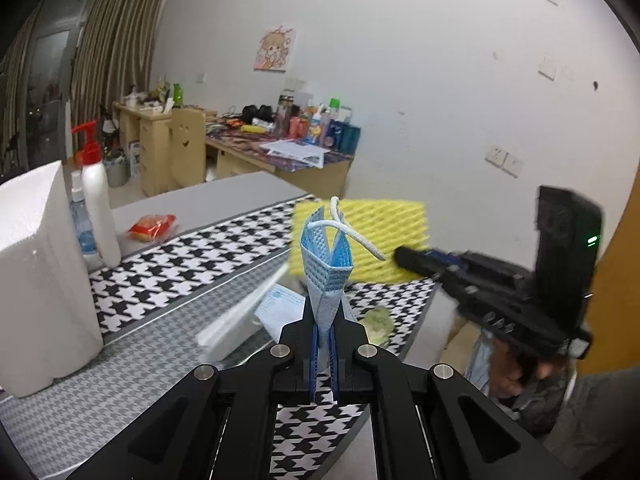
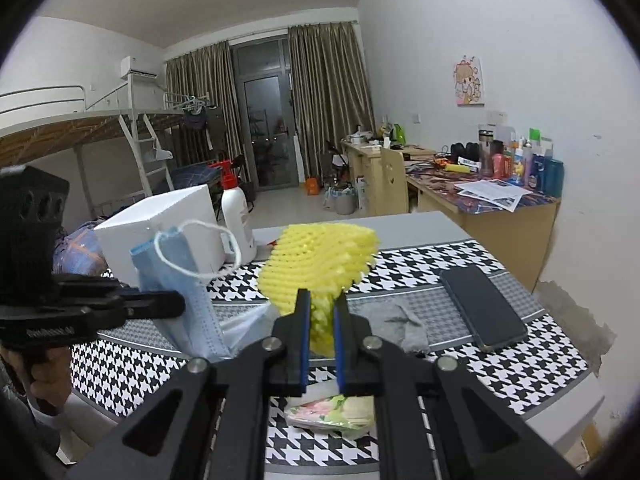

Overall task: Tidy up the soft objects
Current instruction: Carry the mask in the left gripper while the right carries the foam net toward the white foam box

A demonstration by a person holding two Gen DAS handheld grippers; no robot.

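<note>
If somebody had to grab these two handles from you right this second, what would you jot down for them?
Left gripper: shut on a folded blue face mask, held above the table.
Right gripper: shut on a yellow foam net, also lifted.
On the table: a grey cloth, a black phone, a small flowery packet, a clear bag, a white foam block.
Done: both soft pieces picked up.
Left: set each down; where they belong isn't visible. The grey cloth likely needs tidying too.

A white foam block (image 2: 160,228) stands beside a pump bottle (image 2: 237,216); a phone (image 2: 482,307) lies flat.
</note>
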